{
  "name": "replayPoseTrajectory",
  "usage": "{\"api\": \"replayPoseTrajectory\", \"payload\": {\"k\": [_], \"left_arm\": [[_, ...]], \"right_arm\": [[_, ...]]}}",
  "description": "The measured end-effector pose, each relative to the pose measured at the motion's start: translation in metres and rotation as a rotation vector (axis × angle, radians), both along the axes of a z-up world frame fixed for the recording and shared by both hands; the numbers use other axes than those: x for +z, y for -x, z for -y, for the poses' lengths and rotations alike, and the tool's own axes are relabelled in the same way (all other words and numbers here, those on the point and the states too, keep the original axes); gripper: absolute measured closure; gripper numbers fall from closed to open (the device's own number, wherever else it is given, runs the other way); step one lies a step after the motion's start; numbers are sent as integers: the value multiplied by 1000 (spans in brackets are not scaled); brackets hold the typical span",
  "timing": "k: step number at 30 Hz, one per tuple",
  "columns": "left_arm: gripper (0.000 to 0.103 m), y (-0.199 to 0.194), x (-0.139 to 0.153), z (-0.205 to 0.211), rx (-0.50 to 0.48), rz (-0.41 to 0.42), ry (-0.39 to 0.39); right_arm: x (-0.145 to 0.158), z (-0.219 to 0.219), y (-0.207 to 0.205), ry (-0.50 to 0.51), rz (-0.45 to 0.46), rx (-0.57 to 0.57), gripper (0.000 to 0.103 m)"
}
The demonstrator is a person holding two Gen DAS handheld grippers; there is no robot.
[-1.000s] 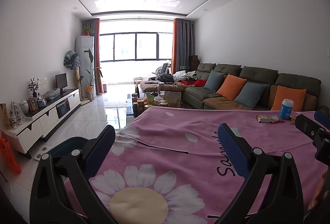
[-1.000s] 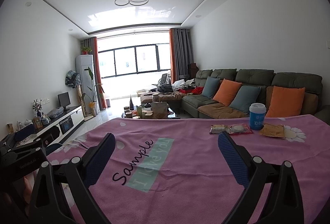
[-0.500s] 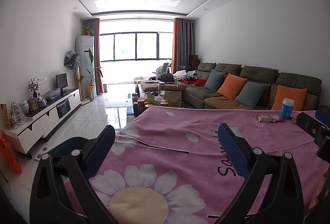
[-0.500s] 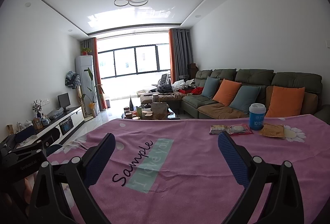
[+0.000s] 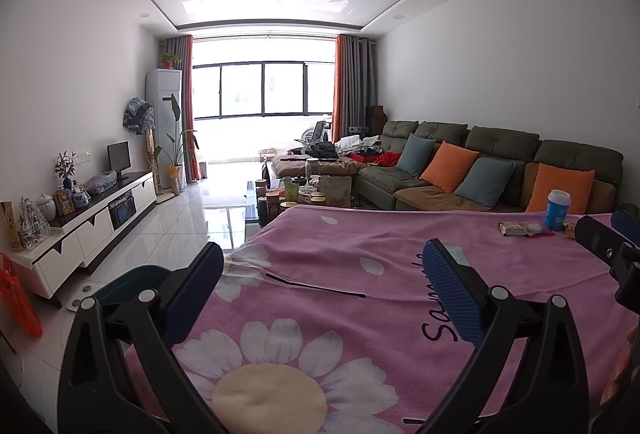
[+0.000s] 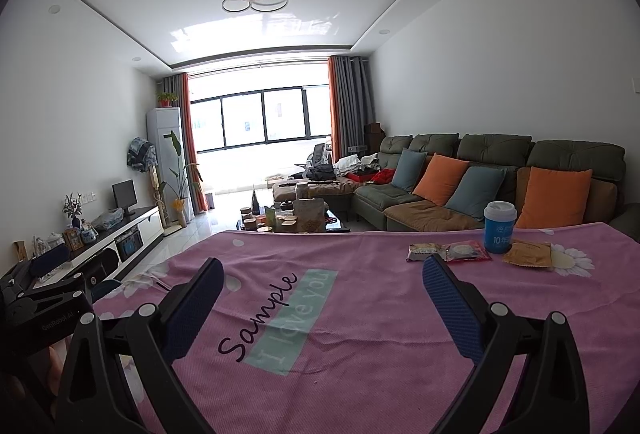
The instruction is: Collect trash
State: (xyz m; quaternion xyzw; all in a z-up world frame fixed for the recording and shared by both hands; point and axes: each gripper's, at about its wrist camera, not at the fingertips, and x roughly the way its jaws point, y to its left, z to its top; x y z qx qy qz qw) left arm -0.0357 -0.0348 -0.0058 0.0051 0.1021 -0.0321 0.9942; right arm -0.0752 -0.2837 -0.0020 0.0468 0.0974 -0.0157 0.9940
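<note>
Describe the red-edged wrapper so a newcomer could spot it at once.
Find the pink tablecloth and its far right part, by the blue cup. Just left of the cup lies the red-edged wrapper, the only red one, between a dark wrapper and a tan one.

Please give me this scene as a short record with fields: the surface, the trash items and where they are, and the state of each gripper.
surface: pink flowered cloth over the table
trash items: dark snack packet, red-edged packet, blue cup with white lid, brown wrapper
trash position: one row at the far right of the cloth
left gripper: open, holds nothing
right gripper: open, holds nothing, short of the packets
</note>
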Motion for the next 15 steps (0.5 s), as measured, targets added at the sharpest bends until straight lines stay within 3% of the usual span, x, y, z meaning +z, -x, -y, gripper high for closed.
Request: {"api": "replayPoseTrajectory", "payload": {"k": [15], "left_arm": [[5, 0, -1, 0, 1, -2, -1]], "right_arm": [[1, -1, -1, -1, 1, -1, 7]]}}
